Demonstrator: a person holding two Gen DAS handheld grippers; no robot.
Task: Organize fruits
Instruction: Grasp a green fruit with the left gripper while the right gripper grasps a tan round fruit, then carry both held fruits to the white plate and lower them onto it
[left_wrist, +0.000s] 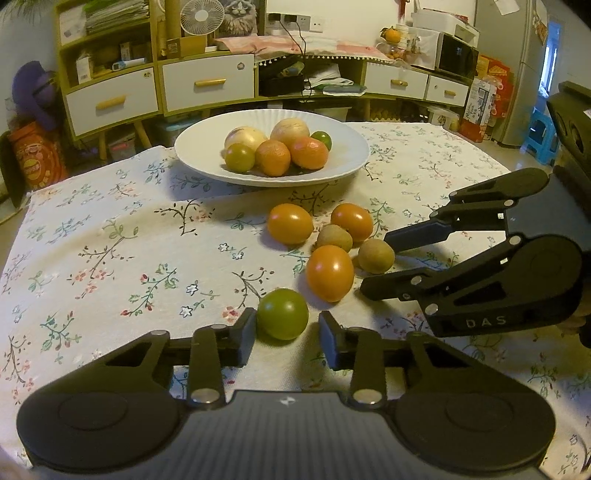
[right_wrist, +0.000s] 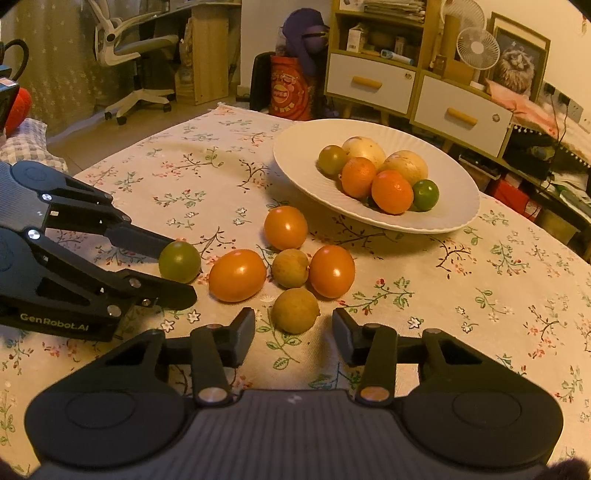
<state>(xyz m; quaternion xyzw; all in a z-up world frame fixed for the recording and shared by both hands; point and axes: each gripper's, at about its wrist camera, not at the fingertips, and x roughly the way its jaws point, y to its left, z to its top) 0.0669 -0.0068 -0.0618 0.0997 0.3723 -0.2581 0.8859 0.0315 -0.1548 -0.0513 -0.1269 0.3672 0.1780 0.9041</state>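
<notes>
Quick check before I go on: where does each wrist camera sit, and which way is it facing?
Left wrist: on the left gripper, low, facing the green fruit between its open fingers, plate beyond; right gripper enters at right.
Right wrist: on the right gripper, facing a brown fruit; left gripper enters at left.
Shared: plate, loose fruit, floral cloth.

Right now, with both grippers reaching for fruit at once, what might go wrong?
The green fruit touches one finger of the open left gripper only, so closing could roll it away. The right gripper straddles a brown fruit beside an orange fruit; a nudge may scatter the cluster. The grippers work close together and could collide.
</notes>
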